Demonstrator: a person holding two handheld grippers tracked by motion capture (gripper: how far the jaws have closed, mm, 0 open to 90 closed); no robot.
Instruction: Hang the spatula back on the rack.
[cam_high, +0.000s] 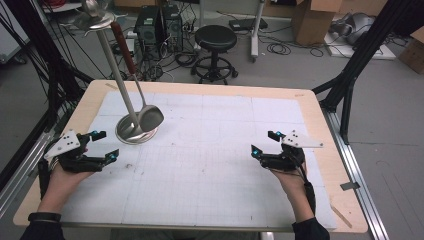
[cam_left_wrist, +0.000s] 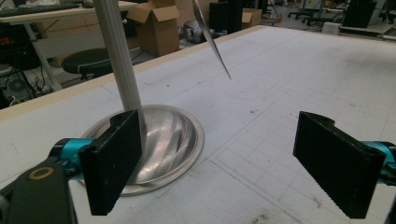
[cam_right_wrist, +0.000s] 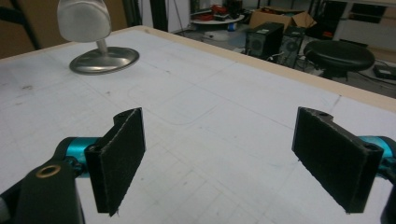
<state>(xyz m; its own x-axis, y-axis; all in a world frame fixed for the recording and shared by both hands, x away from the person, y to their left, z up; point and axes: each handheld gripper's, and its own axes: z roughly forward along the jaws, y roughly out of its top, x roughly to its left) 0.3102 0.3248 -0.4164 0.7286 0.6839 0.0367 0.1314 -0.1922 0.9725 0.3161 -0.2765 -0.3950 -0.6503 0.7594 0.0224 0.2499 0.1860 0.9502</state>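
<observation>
Ladle (cam_high: 149, 116) hangs on stand (cam_high: 134, 131), desk's far-left corner; left tongs (cam_high: 102, 145) and right tongs (cam_high: 263, 143) spread, empty, resting near edge.

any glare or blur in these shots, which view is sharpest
High view: even light, soft overall, faint sheen on the stand's round metal base. Left gripper view: base streaked with bright reflections, near pads a little soft. Right gripper view: ladle bowl washed out pale, background soft; table grid fairly crisp.

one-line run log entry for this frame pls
left gripper: open, empty, beside stand base | right gripper: open, empty, over mat | ladle: hangs from stand, bowl just above base
</observation>
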